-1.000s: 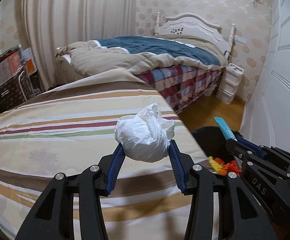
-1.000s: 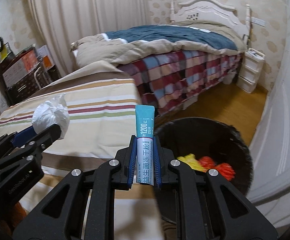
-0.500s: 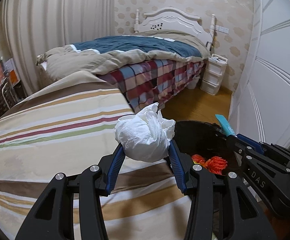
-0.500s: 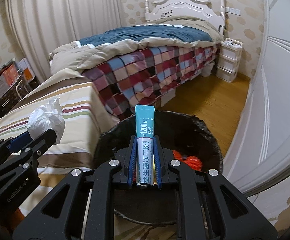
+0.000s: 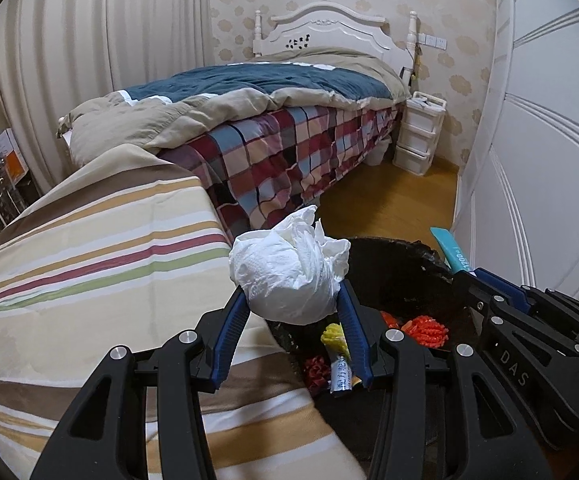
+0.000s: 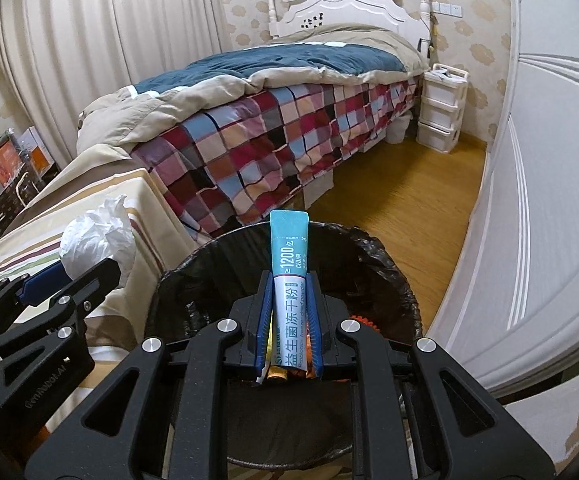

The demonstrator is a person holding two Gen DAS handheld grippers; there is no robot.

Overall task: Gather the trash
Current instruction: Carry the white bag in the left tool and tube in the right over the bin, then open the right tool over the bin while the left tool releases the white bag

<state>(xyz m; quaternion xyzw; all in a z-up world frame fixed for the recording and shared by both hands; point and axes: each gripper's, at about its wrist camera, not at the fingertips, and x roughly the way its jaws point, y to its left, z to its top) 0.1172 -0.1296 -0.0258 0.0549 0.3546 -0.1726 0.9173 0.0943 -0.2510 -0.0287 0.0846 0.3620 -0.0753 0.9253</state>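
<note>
Left gripper: its blue-padded fingers pinch a crumpled tissue wad from both sides; it hangs over the near rim of the trash bin, with the striped bed cover to its left.
Tissue wad: white, embossed paper balled into a loose lump, with a torn peak sticking up past the fingertips; in the right wrist view it shows to the left of the right fingers.
Right gripper: fingers pressed flat on a sachet, one on each long edge; it hangs above the bin's open mouth.
Sachet: a slim stick packet held upright, teal at the top, white below with teal print and "1200" on the teal band; its upper end stands out beyond the fingertips.
Trash bin: round, lined with a black bag, directly beneath and ahead of both pairs of fingers.
Inside the bin: orange crinkled scraps to the right of the left fingers; a yellow piece and a small printed packet between them.
Striped bed cover: cream with brown, red and green bands, beside the bin.
</note>
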